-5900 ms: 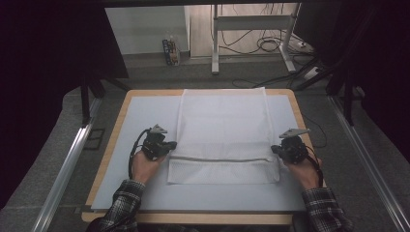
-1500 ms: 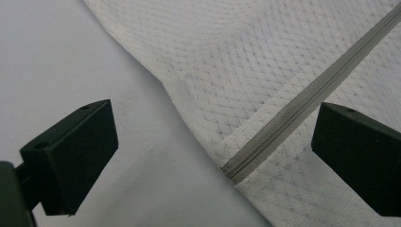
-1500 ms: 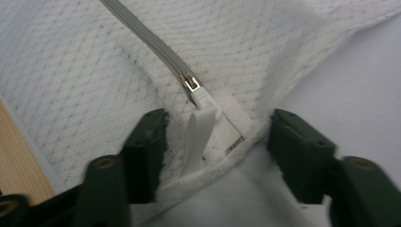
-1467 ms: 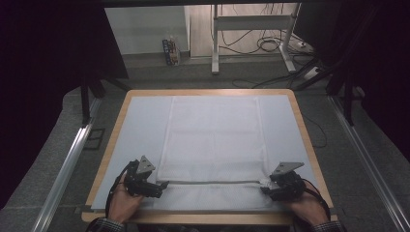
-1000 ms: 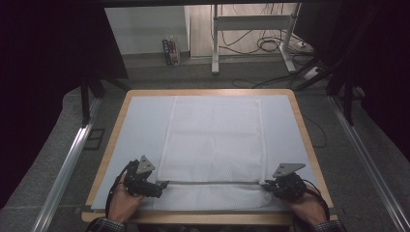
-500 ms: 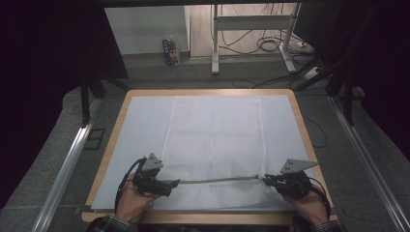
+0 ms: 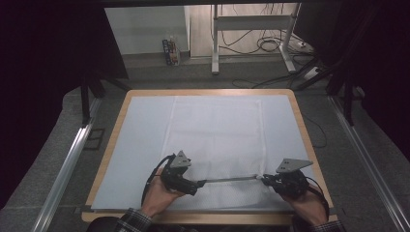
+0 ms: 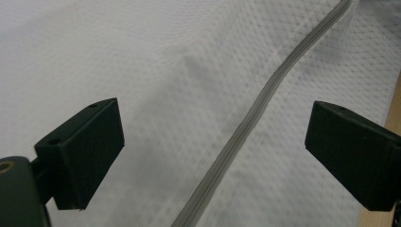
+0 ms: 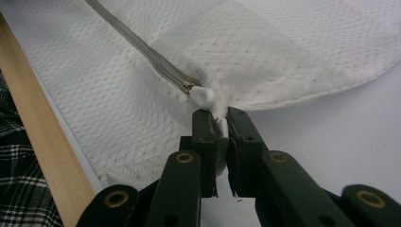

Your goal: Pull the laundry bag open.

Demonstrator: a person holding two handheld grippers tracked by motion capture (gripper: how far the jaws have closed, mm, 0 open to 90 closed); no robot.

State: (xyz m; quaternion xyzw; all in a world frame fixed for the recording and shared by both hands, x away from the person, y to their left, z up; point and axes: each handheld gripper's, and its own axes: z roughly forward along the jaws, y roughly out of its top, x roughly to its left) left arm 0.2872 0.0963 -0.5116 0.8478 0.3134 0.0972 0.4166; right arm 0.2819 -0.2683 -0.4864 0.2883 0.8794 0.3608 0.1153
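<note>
The desk (image 7: pixel 121 145) is seen from above and in front by the high view, while the mesh cloth (image 7: pixel 217 135) and its zipper (image 8: pixel 265 99) are shared, close up, by both gripper views.

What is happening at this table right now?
A person is working on a white mesh bag that lies flat on the table, with a two-jaw gripper in each hand. The right gripper is shut on the bag's edge at the end of its grey zipper, beside the white end piece. The left gripper is open over the zipper, jaws on either side of it and not touching it.
</note>
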